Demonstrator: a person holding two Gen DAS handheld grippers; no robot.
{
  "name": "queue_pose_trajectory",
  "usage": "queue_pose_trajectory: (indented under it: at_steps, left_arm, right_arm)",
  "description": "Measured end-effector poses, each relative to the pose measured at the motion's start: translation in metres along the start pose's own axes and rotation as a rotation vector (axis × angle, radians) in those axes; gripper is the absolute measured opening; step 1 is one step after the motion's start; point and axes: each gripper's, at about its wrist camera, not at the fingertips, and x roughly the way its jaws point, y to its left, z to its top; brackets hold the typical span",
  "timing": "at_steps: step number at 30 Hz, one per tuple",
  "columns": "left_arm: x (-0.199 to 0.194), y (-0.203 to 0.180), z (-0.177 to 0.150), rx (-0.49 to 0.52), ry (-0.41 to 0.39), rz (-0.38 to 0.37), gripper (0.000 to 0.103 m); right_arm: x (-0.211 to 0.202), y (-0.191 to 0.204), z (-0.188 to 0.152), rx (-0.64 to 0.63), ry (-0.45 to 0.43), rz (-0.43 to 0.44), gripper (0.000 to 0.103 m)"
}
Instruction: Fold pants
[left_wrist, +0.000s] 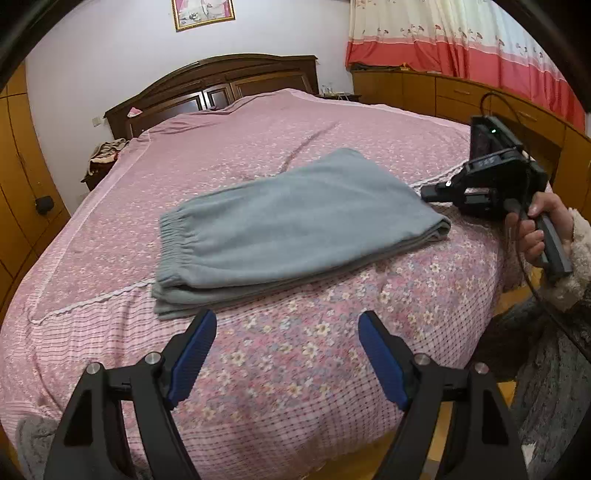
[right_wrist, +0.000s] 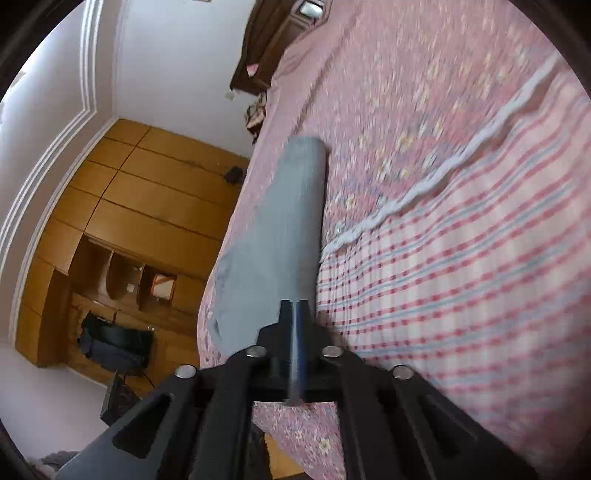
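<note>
Left view: the pants (left_wrist: 295, 225) lie folded on the bed (left_wrist: 110, 229), waistband leftward. Our left gripper (left_wrist: 287, 332) hovers near their front edge, fingers wide. To finish well, we should square the stacked edges without dragging layers.

Right view: only here we see the right gripper (right_wrist: 294, 306) pressed shut, empty, at the pants' end.

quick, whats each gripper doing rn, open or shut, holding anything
Left gripper: open, empty, hovering short of the folded grey pants.
Right gripper: shut, nothing between the fingers, beside the pants' edge.
</note>
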Motion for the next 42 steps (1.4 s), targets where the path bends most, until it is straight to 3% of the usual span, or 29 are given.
queue_pose_trajectory:
  at_steps: [4, 7, 10, 14, 17, 20, 22, 24, 26, 27, 28, 29, 31, 33, 35, 38, 39, 42]
  left_arm:
    - [0.016, -0.014, 0.01, 0.03, -0.01, -0.021, 0.083]
    - [0.017, -0.027, 0.012, 0.033, -0.022, -0.038, 0.083]
    - [0.019, -0.032, 0.012, -0.01, -0.02, -0.076, 0.083]
    - [0.022, -0.036, 0.008, -0.035, 0.009, -0.117, 0.083]
    - [0.02, -0.037, 0.009, -0.023, 0.002, -0.099, 0.083]
    - [0.02, -0.032, 0.009, -0.044, 0.003, -0.097, 0.083]
    - [0.019, -0.03, 0.009, -0.057, 0.004, -0.108, 0.083]
    - [0.018, -0.031, 0.009, -0.056, 0.001, -0.118, 0.083]
    - [0.022, -0.034, 0.007, -0.059, 0.017, -0.142, 0.083]
    - [0.025, -0.035, 0.006, -0.063, 0.027, -0.145, 0.083]
    - [0.026, -0.036, 0.005, -0.064, 0.033, -0.147, 0.083]
    - [0.027, -0.036, 0.002, -0.065, 0.038, -0.153, 0.083]
    - [0.026, -0.035, -0.001, -0.068, 0.034, -0.157, 0.083]
    - [0.025, -0.033, -0.005, -0.068, 0.028, -0.157, 0.083]
    - [0.027, -0.03, -0.009, -0.071, 0.035, -0.156, 0.083]
    - [0.027, -0.025, -0.015, -0.082, 0.041, -0.151, 0.083]
    - [0.025, -0.021, -0.017, -0.09, 0.039, -0.148, 0.083]
    - [0.02, -0.009, -0.018, -0.12, 0.026, -0.131, 0.083]
  right_arm:
    - [-0.013, -0.006, 0.0, 0.002, -0.001, 0.064, 0.03]
    - [0.006, 0.003, -0.006, -0.041, 0.021, -0.015, 0.03]
    - [0.016, 0.006, -0.008, -0.048, 0.028, -0.039, 0.03]
    - [0.028, 0.017, -0.001, -0.042, 0.037, -0.045, 0.03]
    - [0.025, 0.023, 0.013, -0.03, 0.043, -0.014, 0.03]
    - [0.01, 0.043, 0.033, -0.115, -0.016, -0.02, 0.03]
    - [0.004, 0.055, 0.036, -0.151, -0.048, 0.048, 0.031]
    - [0.019, 0.06, 0.042, -0.139, -0.005, 0.161, 0.032]
    - [0.042, 0.052, 0.047, -0.094, 0.061, 0.128, 0.032]
    - [0.055, 0.038, 0.05, -0.057, 0.098, 0.028, 0.028]
    - [0.062, 0.025, 0.052, -0.025, 0.116, -0.018, 0.018]
    - [0.063, 0.017, 0.054, 0.008, 0.117, -0.022, 0.001]
    - [0.055, 0.015, 0.061, 0.04, 0.092, 0.024, 0.003]
    - [0.048, 0.026, 0.072, 0.001, 0.035, 0.026, 0.025]
    - [0.051, 0.034, 0.089, -0.008, 0.012, 0.064, 0.039]
    - [0.066, 0.024, 0.119, 0.05, -0.005, -0.003, 0.039]
    - [0.071, 0.018, 0.124, 0.085, -0.007, -0.019, 0.034]
    - [0.07, 0.02, 0.138, 0.114, -0.052, -0.004, 0.032]
